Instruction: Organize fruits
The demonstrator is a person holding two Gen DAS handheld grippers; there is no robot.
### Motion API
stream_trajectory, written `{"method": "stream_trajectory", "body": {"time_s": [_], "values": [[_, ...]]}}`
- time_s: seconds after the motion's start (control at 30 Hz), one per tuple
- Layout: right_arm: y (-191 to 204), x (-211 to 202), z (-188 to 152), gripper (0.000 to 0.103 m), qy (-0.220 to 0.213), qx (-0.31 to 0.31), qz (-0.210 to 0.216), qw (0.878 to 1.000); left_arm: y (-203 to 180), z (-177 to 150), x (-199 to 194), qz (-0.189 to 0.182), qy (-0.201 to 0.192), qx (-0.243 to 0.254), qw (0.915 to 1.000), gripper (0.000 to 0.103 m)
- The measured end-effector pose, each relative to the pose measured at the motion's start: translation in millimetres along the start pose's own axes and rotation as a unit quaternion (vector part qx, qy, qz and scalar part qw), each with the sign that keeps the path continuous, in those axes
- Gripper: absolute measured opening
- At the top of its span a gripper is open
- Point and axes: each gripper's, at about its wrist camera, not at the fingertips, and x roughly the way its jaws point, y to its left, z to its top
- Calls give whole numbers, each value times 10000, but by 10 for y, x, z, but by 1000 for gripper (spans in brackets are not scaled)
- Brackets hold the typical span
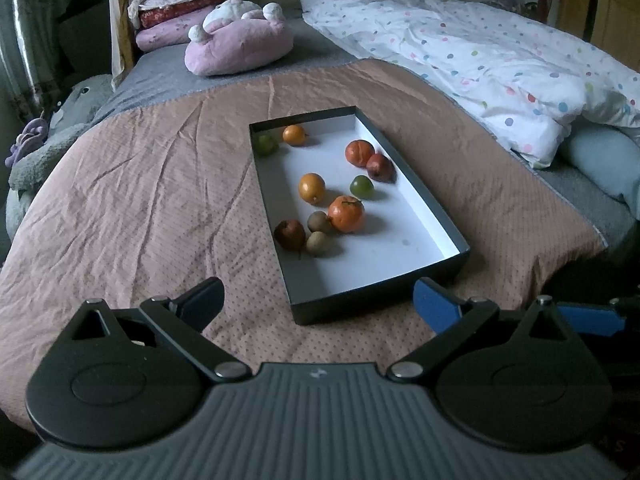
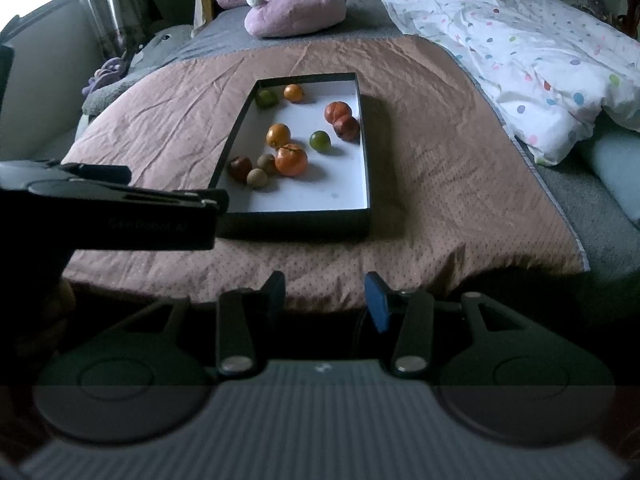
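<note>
Fruits (image 1: pixel 346 213) are lying scattered in the tray (image 1: pixel 376 300) on the bed (image 1: pixel 140 200), unsorted by kind. Both grippers, left (image 1: pixel 316 300) and right (image 2: pixel 325 296), are hovering short of it, jaws spread, empty.

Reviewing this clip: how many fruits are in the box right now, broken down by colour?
All sit in the dark box with the white floor:
Orange: 4 (e.g. the largest one)
Dark red-brown: 2 (e.g. the near one)
Green: 2 (e.g. the mid-box one)
Small tan-brown: 2 (e.g. the nearer one)
Total: 10
</note>
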Motion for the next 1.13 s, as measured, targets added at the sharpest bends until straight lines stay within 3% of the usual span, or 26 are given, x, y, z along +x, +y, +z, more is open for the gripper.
{"method": "stream_trajectory", "body": {"time_s": [1.13], "values": [[-7,26,-18,46,30,26,7,10000,-26,-40,46,-96,78,-9,9999,101]]}}
